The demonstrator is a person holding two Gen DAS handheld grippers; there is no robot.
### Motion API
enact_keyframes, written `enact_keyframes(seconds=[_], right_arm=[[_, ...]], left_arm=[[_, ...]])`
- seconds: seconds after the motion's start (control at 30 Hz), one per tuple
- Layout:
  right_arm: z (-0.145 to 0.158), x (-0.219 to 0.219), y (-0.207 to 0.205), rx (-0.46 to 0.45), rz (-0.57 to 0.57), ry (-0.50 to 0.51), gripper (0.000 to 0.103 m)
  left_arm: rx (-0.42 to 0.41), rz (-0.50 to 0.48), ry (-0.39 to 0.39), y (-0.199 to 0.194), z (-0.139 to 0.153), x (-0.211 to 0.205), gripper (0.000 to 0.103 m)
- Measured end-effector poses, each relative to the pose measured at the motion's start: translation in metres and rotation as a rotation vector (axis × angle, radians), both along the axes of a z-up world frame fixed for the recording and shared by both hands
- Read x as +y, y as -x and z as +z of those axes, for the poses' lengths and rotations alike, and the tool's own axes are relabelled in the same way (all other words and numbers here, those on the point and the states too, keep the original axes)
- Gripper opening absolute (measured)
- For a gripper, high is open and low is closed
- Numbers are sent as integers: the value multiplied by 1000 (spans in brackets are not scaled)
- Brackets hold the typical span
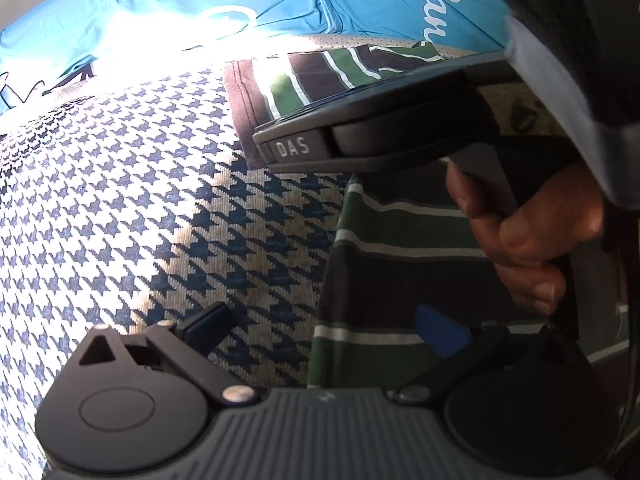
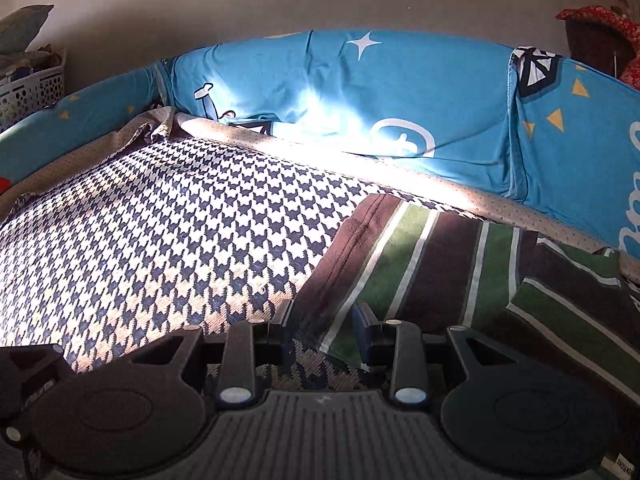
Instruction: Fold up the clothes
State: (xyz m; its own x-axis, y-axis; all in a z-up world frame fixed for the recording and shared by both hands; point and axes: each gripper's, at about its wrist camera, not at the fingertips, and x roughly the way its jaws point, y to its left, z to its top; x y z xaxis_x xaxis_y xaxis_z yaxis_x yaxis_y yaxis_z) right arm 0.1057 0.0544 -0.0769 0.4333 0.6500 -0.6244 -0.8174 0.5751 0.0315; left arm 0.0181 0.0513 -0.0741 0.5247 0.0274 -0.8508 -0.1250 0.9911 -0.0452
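Left gripper (image 1: 324,330) over a striped shirt (image 1: 384,264) on a houndstooth cover (image 1: 132,200).

Its 2 fingers stand wide apart: the left, black one (image 1: 208,326) above the houndstooth cover, the right one with a blue pad (image 1: 440,334) above the shirt, whose stripes are green, brown and white. Nothing sits between them. A hand (image 1: 524,236) at the right grips the handle of the right gripper body (image 1: 360,136), grey and marked "DAS", which crosses the upper right above the shirt; its fingers are out of view. Behind lies a blue cloth (image 1: 240,4) with white lettering, partly washed out by bright sunlight.
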Motion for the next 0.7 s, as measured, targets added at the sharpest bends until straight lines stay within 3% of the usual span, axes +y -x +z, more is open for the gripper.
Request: enact_keyframes(seconds=[0.1, 0.17, 0.23, 0.5, 0.6, 0.7], right_arm=[[-1, 7, -6, 4, 5, -6, 33], [-1, 11, -7, -4, 17, -2, 42], [-3, 15, -7, -17, 29, 11, 45], [-15, 29, -5, -59, 37, 76, 45], [-17, 32, -4, -87, 26, 86, 44], [-18, 32, -5, -102, 1, 87, 28]], left_arm=[[2, -1, 0, 0, 0, 0, 103], [3, -2, 3, -2, 0, 0, 103], [4, -4, 6, -2, -1, 1, 103], [10, -10, -2, -7, -3, 2, 103], [11, -11, -7, -7, -3, 2, 103], [11, -10, -10, -7, -3, 3, 103]])
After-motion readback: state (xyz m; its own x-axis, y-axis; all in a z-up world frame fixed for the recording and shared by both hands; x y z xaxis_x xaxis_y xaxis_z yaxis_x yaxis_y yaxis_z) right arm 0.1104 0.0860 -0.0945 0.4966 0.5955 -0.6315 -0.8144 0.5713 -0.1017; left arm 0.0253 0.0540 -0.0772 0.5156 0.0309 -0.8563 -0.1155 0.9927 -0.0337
